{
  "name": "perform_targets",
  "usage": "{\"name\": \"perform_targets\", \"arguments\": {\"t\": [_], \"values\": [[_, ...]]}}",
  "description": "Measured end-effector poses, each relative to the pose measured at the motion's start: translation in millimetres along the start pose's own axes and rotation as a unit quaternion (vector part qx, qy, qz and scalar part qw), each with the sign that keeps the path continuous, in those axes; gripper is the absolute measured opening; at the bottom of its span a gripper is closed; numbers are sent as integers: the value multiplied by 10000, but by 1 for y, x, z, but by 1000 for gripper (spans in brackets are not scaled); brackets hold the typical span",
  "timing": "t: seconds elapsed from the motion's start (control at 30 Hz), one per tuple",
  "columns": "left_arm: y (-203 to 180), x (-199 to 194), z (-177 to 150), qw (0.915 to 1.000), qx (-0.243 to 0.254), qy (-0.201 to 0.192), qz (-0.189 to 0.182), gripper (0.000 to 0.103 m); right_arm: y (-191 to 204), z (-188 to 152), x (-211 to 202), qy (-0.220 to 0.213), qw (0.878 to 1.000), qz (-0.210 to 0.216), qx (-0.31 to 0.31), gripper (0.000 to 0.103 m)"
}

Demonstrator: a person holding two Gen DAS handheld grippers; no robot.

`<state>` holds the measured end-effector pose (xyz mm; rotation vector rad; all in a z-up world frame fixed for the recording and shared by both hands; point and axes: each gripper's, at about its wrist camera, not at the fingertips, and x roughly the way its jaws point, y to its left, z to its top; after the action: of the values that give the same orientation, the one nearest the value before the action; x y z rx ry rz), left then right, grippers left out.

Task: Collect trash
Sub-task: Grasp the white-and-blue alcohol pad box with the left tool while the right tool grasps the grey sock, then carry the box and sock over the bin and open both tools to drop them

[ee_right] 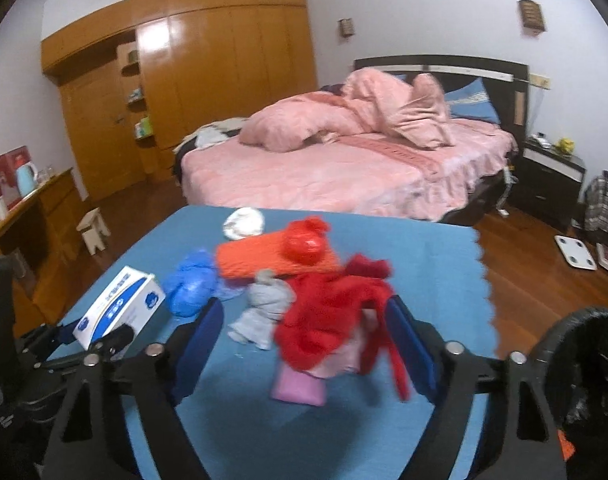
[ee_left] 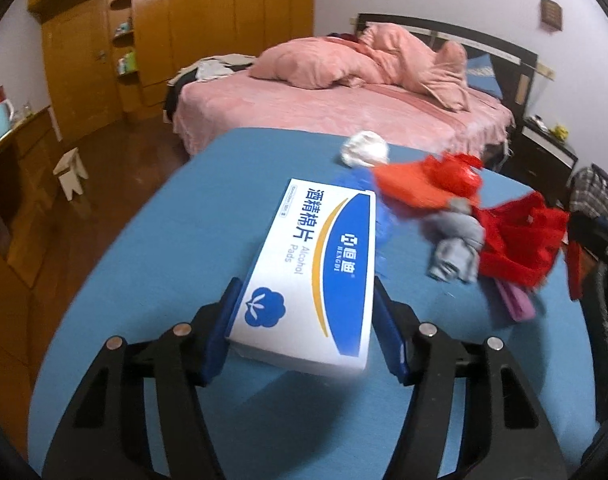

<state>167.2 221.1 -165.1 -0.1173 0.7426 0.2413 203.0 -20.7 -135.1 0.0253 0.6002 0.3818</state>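
My left gripper (ee_left: 304,296) is shut on a white and blue alcohol pads box (ee_left: 315,264) and holds its near end over the blue cloth (ee_left: 164,260); box and left gripper also show in the right wrist view (ee_right: 120,308). My right gripper (ee_right: 304,316) is open around a red cloth (ee_right: 327,320) lying over a pink item (ee_right: 300,390). A grey rag (ee_right: 264,312), a blue crumpled bag (ee_right: 192,284), an orange cloth (ee_right: 260,260) with a red bag (ee_right: 304,244) and a white wad (ee_right: 244,222) lie beyond.
A black-lined bin (ee_right: 583,376) stands at the right of the table. A pink bed (ee_right: 343,168) lies behind, a wooden wardrobe (ee_right: 208,72) at the back left, a small stool (ee_right: 94,230) on the floor, a dark nightstand (ee_right: 551,176) at the right.
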Motion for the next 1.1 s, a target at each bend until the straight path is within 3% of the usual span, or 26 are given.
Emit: {"name": "perform_targets", "arguments": {"t": [0.33,0.67,0.73,0.97,1.1], "values": [[25,24,15,9997,-151,17,211,60,34,0,72,527,9979,157,-348,47],[27,37,15,9996,-210,77,197,60,26,-15,118,1149,9929,-20,-322,46],[26,41,13,9995,-218,115,221,60,23,-16,122,1253,9917,-21,-287,42],[24,46,9,9991,-245,192,289,59,27,-16,121,1228,9917,-25,-379,37],[24,35,11,9993,-229,93,286,59,27,-10,101,911,9952,186,-316,36]]}}
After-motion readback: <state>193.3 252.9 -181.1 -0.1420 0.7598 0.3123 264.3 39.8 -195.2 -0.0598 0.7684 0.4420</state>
